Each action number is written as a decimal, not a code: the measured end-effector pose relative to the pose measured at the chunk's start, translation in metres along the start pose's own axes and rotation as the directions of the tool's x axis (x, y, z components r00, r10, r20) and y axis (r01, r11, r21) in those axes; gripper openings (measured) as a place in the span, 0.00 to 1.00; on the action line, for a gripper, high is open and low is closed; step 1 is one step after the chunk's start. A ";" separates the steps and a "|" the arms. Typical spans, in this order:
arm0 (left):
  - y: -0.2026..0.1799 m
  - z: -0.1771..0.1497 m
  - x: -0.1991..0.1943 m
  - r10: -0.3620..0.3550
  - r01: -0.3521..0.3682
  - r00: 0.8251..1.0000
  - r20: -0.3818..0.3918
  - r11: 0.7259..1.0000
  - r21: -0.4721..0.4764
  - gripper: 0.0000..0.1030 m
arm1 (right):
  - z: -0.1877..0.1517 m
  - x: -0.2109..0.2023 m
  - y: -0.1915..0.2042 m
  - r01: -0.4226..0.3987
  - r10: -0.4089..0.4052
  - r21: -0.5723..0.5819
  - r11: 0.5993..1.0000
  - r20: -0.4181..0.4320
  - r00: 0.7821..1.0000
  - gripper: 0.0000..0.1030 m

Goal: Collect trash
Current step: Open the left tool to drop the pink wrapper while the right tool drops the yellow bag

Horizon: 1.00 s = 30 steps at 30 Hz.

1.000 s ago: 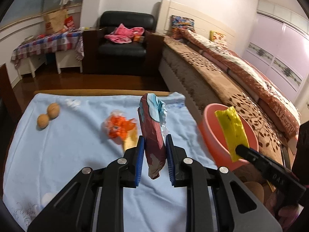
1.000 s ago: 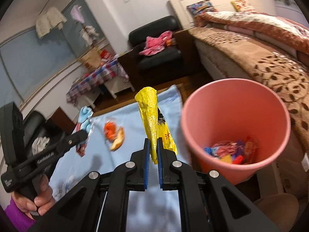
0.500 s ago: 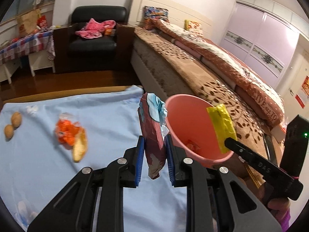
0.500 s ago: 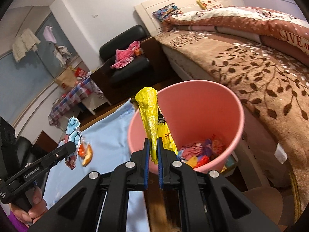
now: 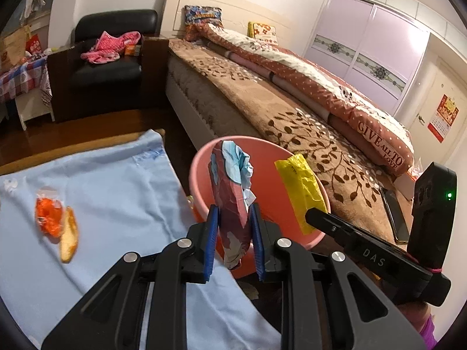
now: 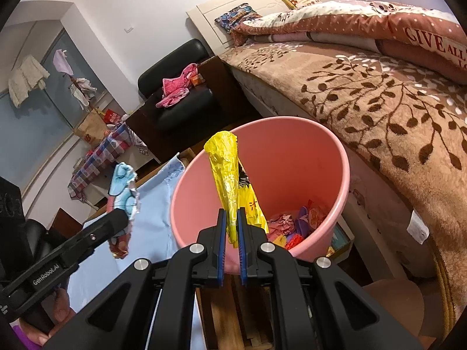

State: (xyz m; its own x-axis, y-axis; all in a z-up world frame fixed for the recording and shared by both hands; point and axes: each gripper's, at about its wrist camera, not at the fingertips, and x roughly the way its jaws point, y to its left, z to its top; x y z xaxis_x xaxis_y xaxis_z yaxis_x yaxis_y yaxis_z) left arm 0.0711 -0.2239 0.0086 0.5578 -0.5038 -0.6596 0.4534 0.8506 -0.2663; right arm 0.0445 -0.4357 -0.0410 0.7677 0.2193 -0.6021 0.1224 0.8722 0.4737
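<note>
Left gripper pinches a red-and-blue wrapper, right gripper is pressed tight on a yellow wrapper; both are held upright before the pink bin, likely for dropping in. Orange scraps lie on the blue cloth, well apart from the bin. Bin base hidden; its colourful contents too jumbled to identify

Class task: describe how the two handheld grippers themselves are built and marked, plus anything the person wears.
Both the left gripper and right gripper are black, with silver pivot bolts and ribbed blue pads. White lettering marks their sides; the right's body carries a green light. A purple sleeve shows at the wrist.
</note>
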 end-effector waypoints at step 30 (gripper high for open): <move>-0.020 0.004 0.037 -0.017 0.017 0.999 -0.040 1.000 0.005 0.46 | -0.002 0.000 -0.029 0.020 -0.022 0.091 0.996 0.025 0.999 0.29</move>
State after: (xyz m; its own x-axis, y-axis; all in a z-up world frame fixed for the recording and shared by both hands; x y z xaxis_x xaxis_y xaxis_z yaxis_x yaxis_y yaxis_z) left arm 0.0850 -0.2601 -0.0077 0.5216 -0.5115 -0.6829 0.4661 0.8412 -0.2741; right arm 0.0397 -0.4596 -0.0561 0.7806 0.1884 -0.5960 0.1945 0.8329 0.5181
